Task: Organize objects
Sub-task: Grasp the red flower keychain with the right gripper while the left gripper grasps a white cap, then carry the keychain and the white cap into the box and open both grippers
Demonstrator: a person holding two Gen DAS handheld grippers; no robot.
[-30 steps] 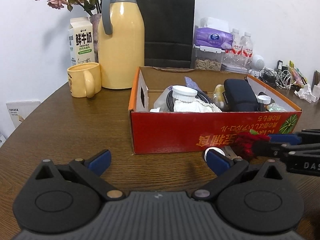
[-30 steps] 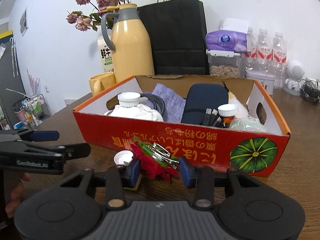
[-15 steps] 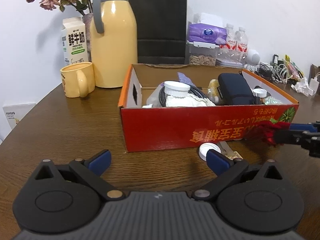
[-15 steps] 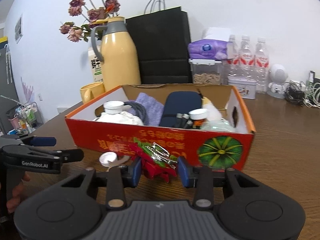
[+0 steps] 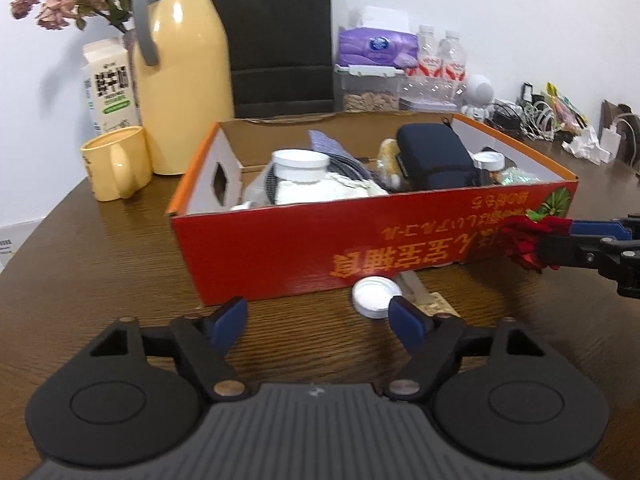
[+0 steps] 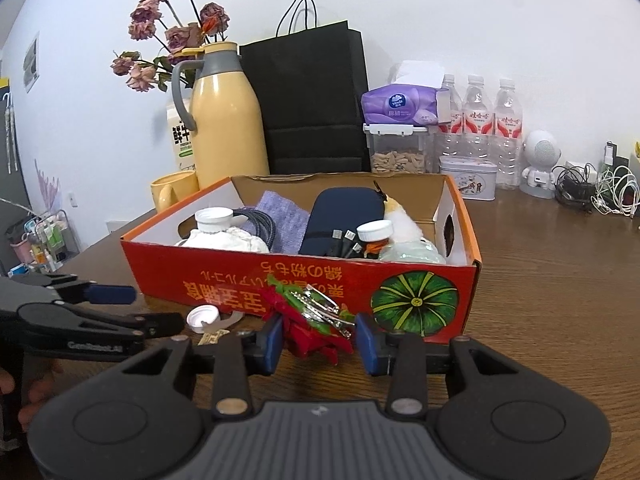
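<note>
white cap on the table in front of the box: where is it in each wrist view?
Left wrist: white cap lies low centre on the table, just ahead of the left gripper's right-hand finger, below the red box's front wall.
Right wrist: white cap sits lower left, between the left gripper and the red box.
Shared landmark: yellow thermos behind the box.
</note>
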